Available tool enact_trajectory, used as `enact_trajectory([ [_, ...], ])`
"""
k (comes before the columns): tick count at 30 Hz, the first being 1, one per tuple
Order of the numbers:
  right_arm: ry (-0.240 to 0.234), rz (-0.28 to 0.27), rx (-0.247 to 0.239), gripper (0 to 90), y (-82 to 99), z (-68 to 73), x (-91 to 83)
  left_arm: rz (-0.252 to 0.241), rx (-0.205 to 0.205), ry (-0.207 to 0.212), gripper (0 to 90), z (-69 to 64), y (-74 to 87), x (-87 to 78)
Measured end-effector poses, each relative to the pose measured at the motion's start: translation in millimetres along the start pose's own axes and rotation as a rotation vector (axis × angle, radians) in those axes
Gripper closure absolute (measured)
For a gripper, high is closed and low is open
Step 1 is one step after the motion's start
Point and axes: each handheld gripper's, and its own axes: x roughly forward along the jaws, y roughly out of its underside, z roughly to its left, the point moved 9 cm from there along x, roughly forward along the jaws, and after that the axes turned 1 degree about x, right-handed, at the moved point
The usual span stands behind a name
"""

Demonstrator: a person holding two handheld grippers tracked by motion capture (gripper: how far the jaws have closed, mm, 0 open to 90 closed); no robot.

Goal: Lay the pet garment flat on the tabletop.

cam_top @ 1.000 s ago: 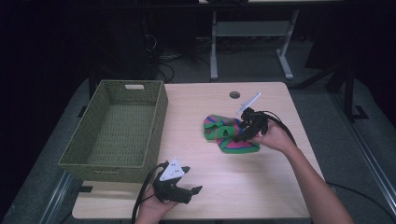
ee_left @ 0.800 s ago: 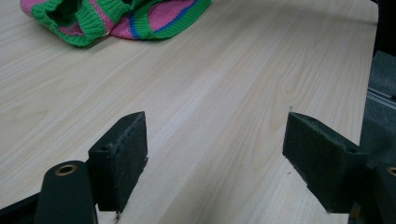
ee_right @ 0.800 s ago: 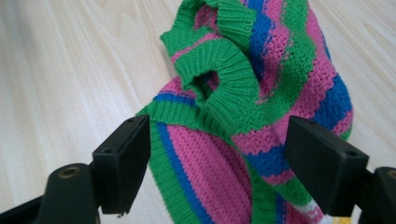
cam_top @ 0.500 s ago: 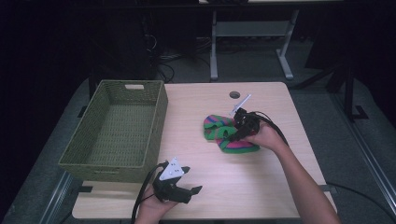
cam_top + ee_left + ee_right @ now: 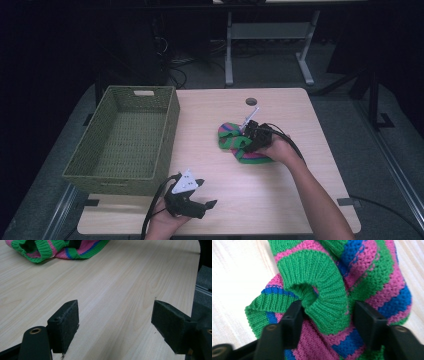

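From above, I see a light wooden tabletop (image 5: 280, 200) in a dark room. A grey floor lies around it, and a white frame (image 5: 270, 35) stands behind it. A green woven basket (image 5: 125, 140) sits on the left part of the tabletop. A small dark round hole (image 5: 251, 101) is near the far edge. The knitted thing (image 5: 231, 137), striped green, pink and blue, lies right of the middle. The right hand-held gripper (image 5: 246, 141) is down on it. The left hand-held gripper (image 5: 207, 195) waits near the front edge, beside the basket.

In the left gripper view, its jaws stand wide apart over bare wood, with nothing between them. The knitted thing (image 5: 55, 250) lies far off.

In the right gripper view, the jaws have just been closing. A green ribbed cuff (image 5: 319, 300) bulges between them, and the left pad (image 5: 294, 317) touches it.
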Motion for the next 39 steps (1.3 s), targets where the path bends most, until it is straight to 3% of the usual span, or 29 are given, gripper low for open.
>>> enact_trajectory([
  [9,0.070,0.011,0.027,72.3,-1.2,-4.9,-1.7,-0.008,-0.013,0.000,21.7,1.3,-0.2,-1.0],
  [12,0.038,0.005,0.081,77.3,-1.6,-7.4,-3.2,-0.003,-0.011,-0.002,21.8,1.5,0.5,-0.7],
  [14,0.005,-0.005,0.125,78.1,-1.5,-8.4,-4.6,-0.007,-0.014,-0.003,21.8,2.2,0.3,-1.2],
  [17,-0.019,-0.017,0.148,78.3,-0.9,-8.8,-6.7,-0.007,-0.016,-0.005,21.7,3.3,0.6,-1.5],
  [20,-0.054,-0.074,0.197,78.6,-3.1,-11.3,-17.5,0.002,-0.007,-0.009,21.8,2.7,1.4,-0.6],
  [27,-0.060,-0.116,0.206,78.9,-0.6,-15.1,-40.1,-0.003,-0.015,-0.008,21.9,0.7,0.8,0.1],
  [33,-0.102,-0.208,0.260,78.9,0.5,-19.6,-73.9,-0.013,-0.025,-0.005,21.8,0.7,-0.4,-0.5],
  [39,-0.081,-0.273,0.260,78.9,3.7,-19.8,-98.3,-0.016,-0.024,-0.011,21.9,2.0,-0.7,-1.0],
])
